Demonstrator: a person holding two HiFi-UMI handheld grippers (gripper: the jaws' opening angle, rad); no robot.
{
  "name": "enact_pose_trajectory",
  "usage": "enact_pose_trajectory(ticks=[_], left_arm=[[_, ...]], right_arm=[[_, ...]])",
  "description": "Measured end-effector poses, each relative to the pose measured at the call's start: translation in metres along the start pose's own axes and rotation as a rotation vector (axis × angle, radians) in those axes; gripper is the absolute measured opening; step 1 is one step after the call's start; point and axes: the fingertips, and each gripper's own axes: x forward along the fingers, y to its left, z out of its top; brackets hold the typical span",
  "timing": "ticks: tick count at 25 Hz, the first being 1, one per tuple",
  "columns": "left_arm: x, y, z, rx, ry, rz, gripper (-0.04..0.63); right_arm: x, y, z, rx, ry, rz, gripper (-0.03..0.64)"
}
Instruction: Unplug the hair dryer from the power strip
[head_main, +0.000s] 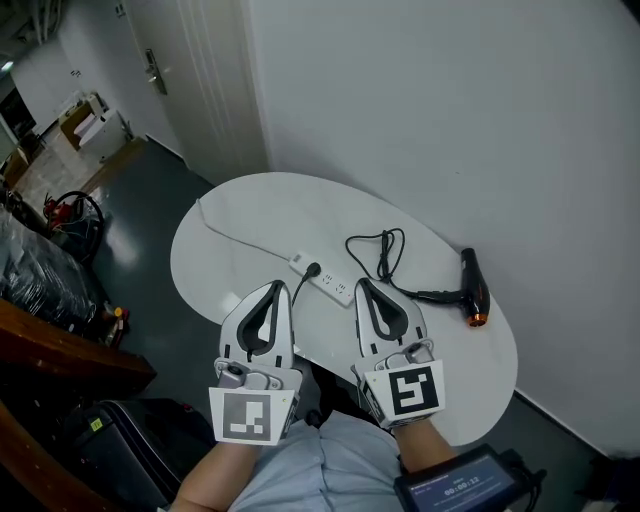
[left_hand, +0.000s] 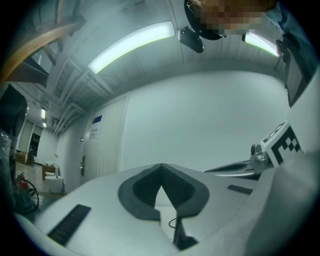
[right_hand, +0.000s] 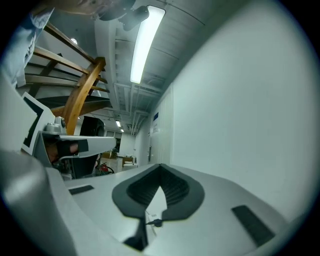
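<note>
You've got two grippers in frame, left gripper (head_main: 274, 288) and right gripper (head_main: 364, 286). One table (head_main: 250, 205), one hair dryer (head_main: 473, 290), one power strip (head_main: 327, 281), one plug (head_main: 313, 269) on it. Two cords: black cord (head_main: 385, 255), white cord (head_main: 240, 238).

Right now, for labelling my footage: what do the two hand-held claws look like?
The left claw and right claw are pale grey shells with dark ribbed pads, narrowing to a point. Each carries a white cube with square markers.
</note>
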Motion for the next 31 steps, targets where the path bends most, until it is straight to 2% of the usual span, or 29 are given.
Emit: enact_pose_trajectory(ticks=[2,6,9,12,16,21,24,28,31], left_arm=[[-0.005,0.004,0.006,0.010,-0.010,0.008,-0.003],[-0.013,0.009,0.005,-0.050,-0.007,0.036,-0.003],[-0.017,0.008,0.005,-0.060,-0.010,0.038,-0.003],[-0.019,0.009,0.005,-0.019,-0.008,0.034,-0.003],[-0.019,0.006,0.008,-0.029,-0.023,0.032,-0.002],[-0.018,0.004,0.009,0.042,-0.041,0.008,-0.003],[-0.016,0.002,0.008,0.008,-0.028,0.017,-0.003],[-0.014,0.000,0.008,0.048,-0.041,0.003,-0.002],[-0.012,0.000,0.007,0.049,-0.044,0.002,-0.003]], right_arm=[[0.001,0.010,0.006,-0.014,-0.012,0.019,0.002],[0.002,0.022,0.010,-0.030,-0.025,0.050,0.000],[0.002,0.028,0.023,-0.017,-0.096,0.057,0.000],[0.001,0.030,0.031,-0.011,-0.137,0.055,0.000],[-0.002,0.028,0.024,-0.025,-0.093,0.056,0.000],[-0.002,0.027,0.022,-0.026,-0.089,0.056,0.000],[-0.003,0.024,0.019,-0.027,-0.077,0.055,0.000],[-0.001,0.022,0.029,-0.010,-0.134,0.053,0.000],[0.000,0.021,0.027,-0.012,-0.125,0.054,0.000]])
